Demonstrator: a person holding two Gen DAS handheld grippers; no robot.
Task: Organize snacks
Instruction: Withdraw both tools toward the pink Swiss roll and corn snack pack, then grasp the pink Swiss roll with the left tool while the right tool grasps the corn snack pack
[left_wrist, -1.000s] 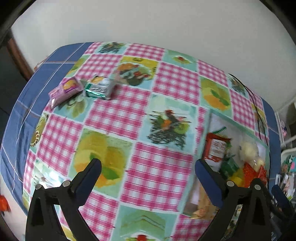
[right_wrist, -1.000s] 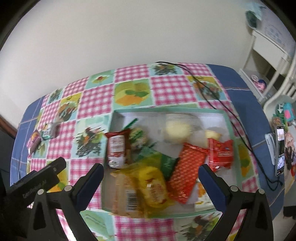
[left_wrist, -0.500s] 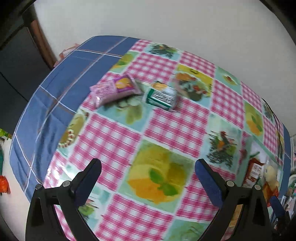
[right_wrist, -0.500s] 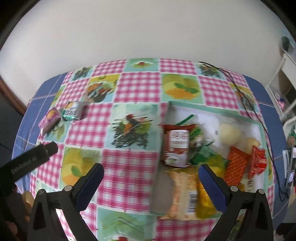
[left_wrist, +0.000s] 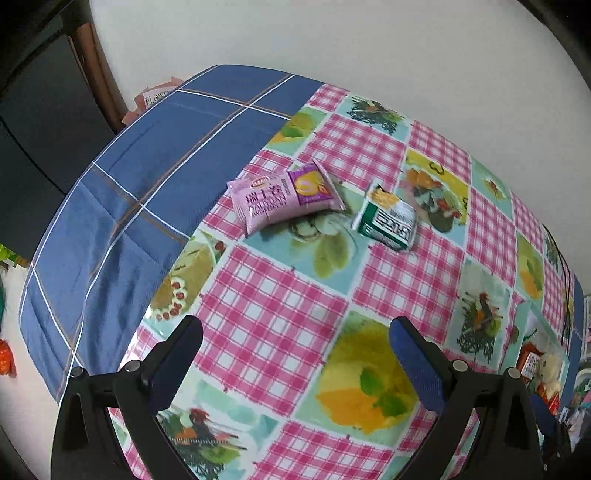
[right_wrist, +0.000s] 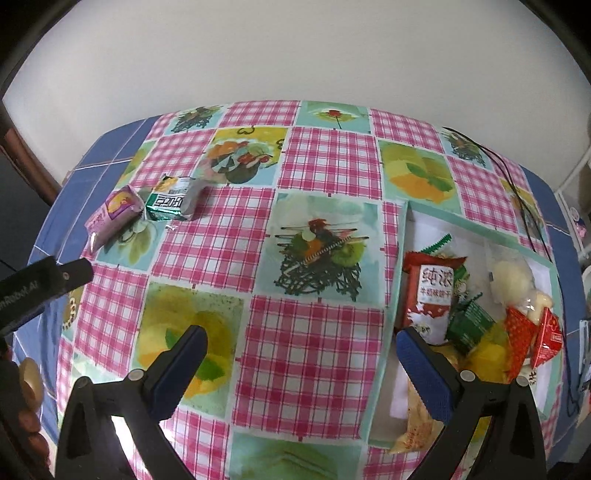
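A pink snack packet (left_wrist: 280, 199) and a green-and-silver packet (left_wrist: 388, 221) lie side by side on the checked tablecloth, ahead of my open, empty left gripper (left_wrist: 295, 347). In the right wrist view the pink packet (right_wrist: 114, 214) and the green packet (right_wrist: 171, 201) lie far left. A shallow white box (right_wrist: 400, 236) at the right holds several snacks, among them a red packet (right_wrist: 432, 295). My right gripper (right_wrist: 301, 350) is open and empty over the cloth, its right finger above the box's left edge.
The table's left part is blue cloth (left_wrist: 147, 177), with the table edge beyond it. A dark door and wooden frame (left_wrist: 85, 55) stand at far left. A black cable (right_wrist: 517, 192) runs along the back right. The left gripper's body (right_wrist: 40, 284) shows at the left edge.
Both grippers have swung left. The two loose packets have come closer and more central in the left wrist view. The box has slid to the right edge of both views.
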